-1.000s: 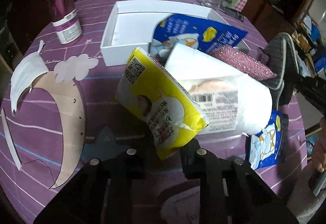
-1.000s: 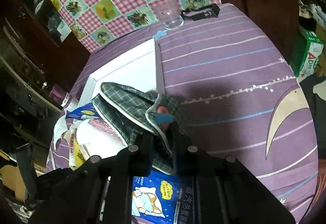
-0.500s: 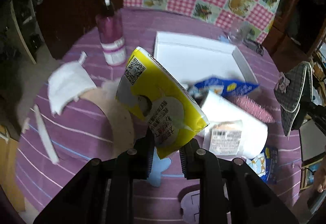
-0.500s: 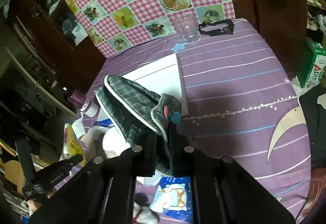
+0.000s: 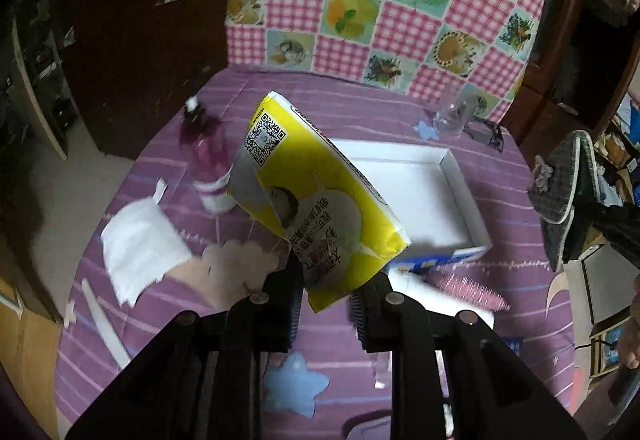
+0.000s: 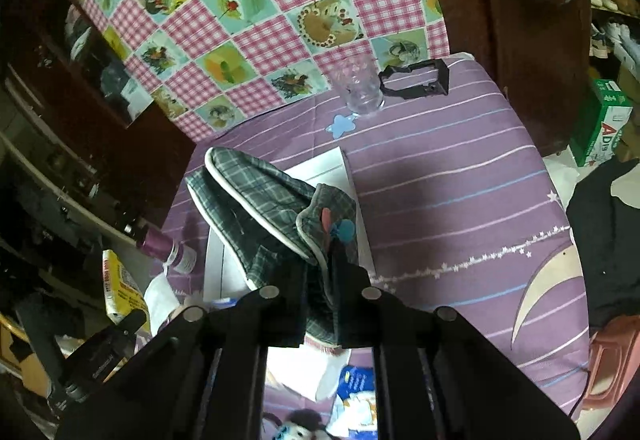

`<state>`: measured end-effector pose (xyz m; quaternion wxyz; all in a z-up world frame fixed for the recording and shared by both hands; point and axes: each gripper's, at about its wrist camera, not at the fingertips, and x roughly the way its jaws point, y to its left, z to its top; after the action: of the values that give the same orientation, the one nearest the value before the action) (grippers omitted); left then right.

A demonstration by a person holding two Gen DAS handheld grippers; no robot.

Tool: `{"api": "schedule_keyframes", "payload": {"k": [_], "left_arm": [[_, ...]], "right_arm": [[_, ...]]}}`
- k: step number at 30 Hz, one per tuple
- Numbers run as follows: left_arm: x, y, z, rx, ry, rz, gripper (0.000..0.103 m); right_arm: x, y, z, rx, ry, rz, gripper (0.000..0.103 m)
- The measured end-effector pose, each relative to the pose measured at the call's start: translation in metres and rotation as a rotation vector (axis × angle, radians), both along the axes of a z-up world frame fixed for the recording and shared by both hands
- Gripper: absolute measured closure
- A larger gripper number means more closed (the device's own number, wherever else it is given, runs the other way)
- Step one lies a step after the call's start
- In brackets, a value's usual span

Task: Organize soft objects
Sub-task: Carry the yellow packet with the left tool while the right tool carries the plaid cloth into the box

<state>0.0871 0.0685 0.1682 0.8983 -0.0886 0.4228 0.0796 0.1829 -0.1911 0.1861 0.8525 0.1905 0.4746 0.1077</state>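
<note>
My left gripper (image 5: 326, 298) is shut on a yellow packet (image 5: 316, 200) with a QR code and holds it high above the purple table. My right gripper (image 6: 318, 300) is shut on grey plaid slippers (image 6: 264, 216), lifted above the white box (image 6: 336, 172). The slippers also show at the right edge of the left wrist view (image 5: 568, 196), and the yellow packet shows at the left of the right wrist view (image 6: 120, 292). The white open box (image 5: 460, 192) lies on the table behind the packet.
A purple bottle (image 5: 208, 160), a white cloth piece (image 5: 140, 252), a blue packet (image 5: 440, 260), a pink sparkly item (image 5: 472, 290) and a white pack lie on the table. A clear glass (image 6: 360, 88) and a black clip (image 6: 416, 80) stand at the far edge.
Both grippers have risen well above the table, each carrying its item; the yellow packet and the slippers are now higher and farther from the pile.
</note>
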Motion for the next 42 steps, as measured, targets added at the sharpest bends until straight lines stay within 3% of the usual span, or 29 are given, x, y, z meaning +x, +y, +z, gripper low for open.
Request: {"api": "schedule_keyframes", "payload": {"k": [7, 12, 20, 24, 28, 30, 31, 32, 33, 36, 42], "left_arm": [[0.047, -0.003, -0.017, -0.004, 0.009, -0.014, 0.082], [0.074, -0.008, -0.044, 0.126, 0.043, 0.023, 0.082], [0.105, -0.006, -0.104, 0.150, 0.127, -0.002, 0.082], [0.112, -0.012, -0.128, 0.195, 0.165, -0.042, 0.082], [0.115, -0.020, -0.135, 0.226, 0.171, -0.063, 0.082], [0.114, -0.026, -0.138, 0.209, 0.175, -0.108, 0.082], [0.116, -0.027, -0.142, 0.163, 0.196, -0.137, 0.082], [0.118, -0.026, -0.147, 0.097, 0.220, -0.163, 0.082], [0.119, -0.026, -0.150, 0.080, 0.216, -0.165, 0.081], [0.116, -0.027, -0.152, 0.135, 0.208, -0.158, 0.081], [0.116, -0.024, -0.158, 0.095, 0.208, -0.167, 0.077]], "right_arm": [[0.026, 0.013, -0.021, 0.077, 0.023, -0.035, 0.092], [0.041, 0.033, -0.034, 0.052, 0.016, -0.018, 0.092], [0.055, 0.070, -0.077, -0.126, 0.050, 0.026, 0.092], [0.060, 0.085, -0.100, -0.300, 0.054, -0.003, 0.092], [0.063, 0.095, -0.110, -0.325, 0.067, 0.034, 0.093], [0.062, 0.101, -0.108, -0.368, 0.050, 0.037, 0.093], [0.061, 0.103, -0.108, -0.375, 0.049, 0.041, 0.093], [0.062, 0.103, -0.110, -0.363, 0.057, 0.051, 0.093], [0.065, 0.103, -0.115, -0.324, 0.091, 0.074, 0.093], [0.072, 0.098, -0.127, -0.250, 0.148, 0.096, 0.093], [0.074, 0.089, -0.130, -0.185, 0.162, 0.128, 0.092]]}}
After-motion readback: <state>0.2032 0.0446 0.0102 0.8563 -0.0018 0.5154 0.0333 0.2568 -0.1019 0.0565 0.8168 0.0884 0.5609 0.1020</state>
